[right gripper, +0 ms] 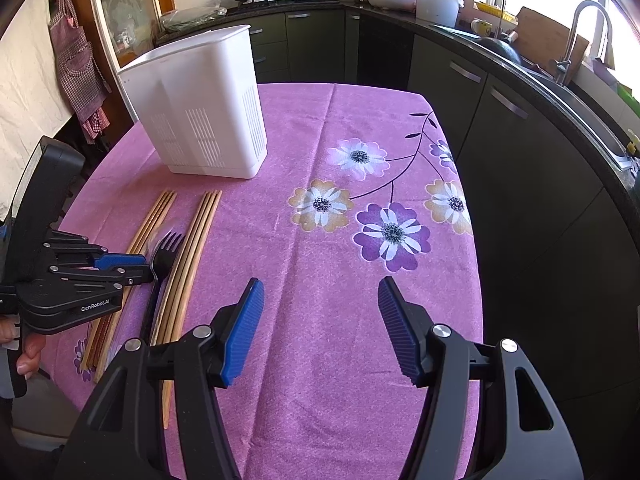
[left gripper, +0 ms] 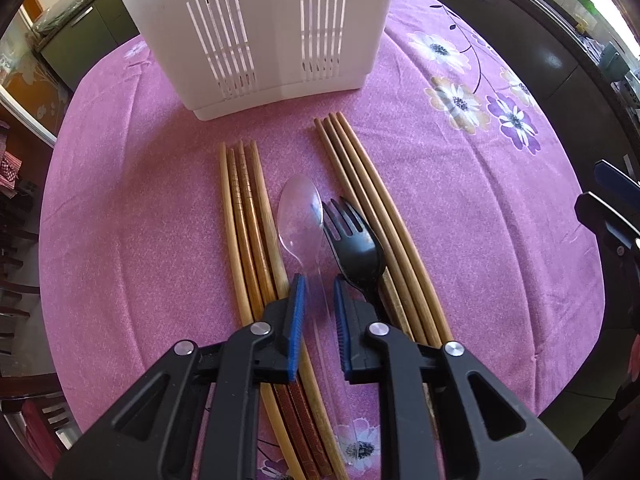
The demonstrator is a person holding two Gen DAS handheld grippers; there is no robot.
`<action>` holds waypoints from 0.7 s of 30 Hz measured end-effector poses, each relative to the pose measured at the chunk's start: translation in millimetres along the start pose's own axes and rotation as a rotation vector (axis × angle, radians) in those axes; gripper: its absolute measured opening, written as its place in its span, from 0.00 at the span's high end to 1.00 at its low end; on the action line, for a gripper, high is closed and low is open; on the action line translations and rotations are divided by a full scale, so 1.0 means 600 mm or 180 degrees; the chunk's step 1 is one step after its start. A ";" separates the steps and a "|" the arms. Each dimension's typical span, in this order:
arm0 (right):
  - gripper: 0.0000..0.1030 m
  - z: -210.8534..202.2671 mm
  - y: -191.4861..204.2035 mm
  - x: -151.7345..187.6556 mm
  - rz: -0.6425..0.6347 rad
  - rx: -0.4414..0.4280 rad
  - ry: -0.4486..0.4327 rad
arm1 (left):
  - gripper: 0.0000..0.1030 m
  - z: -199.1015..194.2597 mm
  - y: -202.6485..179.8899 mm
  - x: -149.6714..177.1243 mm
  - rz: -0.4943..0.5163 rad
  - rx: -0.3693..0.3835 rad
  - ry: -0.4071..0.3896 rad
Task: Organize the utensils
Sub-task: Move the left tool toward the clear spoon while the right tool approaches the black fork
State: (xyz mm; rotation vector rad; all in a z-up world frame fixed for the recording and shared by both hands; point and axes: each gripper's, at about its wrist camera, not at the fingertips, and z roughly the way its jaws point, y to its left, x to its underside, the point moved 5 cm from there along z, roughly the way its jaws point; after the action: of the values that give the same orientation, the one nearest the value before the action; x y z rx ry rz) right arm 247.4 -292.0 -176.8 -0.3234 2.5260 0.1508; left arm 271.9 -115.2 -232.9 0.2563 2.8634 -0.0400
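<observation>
A clear plastic spoon point(left gripper: 301, 216) lies on the pink tablecloth between two bundles of wooden chopsticks point(left gripper: 248, 216) point(left gripper: 376, 208), with a black plastic fork point(left gripper: 354, 240) just right of it. My left gripper point(left gripper: 319, 292) is low over the spoon's handle, its blue pads narrowly apart on either side of it; I cannot tell whether they touch it. The white slotted utensil holder point(left gripper: 260, 32) stands beyond. In the right wrist view my right gripper point(right gripper: 320, 304) is wide open and empty over bare cloth, right of the chopsticks point(right gripper: 192, 248), fork point(right gripper: 166, 250) and holder point(right gripper: 200, 108).
The round table's edge point(right gripper: 476, 280) drops off to the right toward dark kitchen cabinets point(right gripper: 520, 160). The left gripper point(right gripper: 120, 264) and the hand holding it show at the left of the right wrist view. A sink and counter run along the far right.
</observation>
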 end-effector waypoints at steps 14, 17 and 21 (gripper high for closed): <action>0.43 -0.008 0.014 0.001 -0.0077 0.0005 0.0003 | 0.92 -0.071 0.005 0.003 -0.0129 0.0176 -0.0459; 0.43 -0.004 0.034 0.003 -0.0154 -0.0045 0.0044 | 0.94 -0.103 0.012 0.008 -0.0182 0.0222 -0.0628; 0.43 0.009 0.074 0.006 -0.0252 -0.0230 0.0165 | 0.94 -0.140 0.019 0.024 -0.0228 0.0286 -0.0842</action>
State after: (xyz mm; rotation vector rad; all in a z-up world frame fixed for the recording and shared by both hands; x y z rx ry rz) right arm 235.7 -249.1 -182.0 -0.4612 2.5585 0.2056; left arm 238.5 -97.1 -155.9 0.1530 2.6093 -0.2014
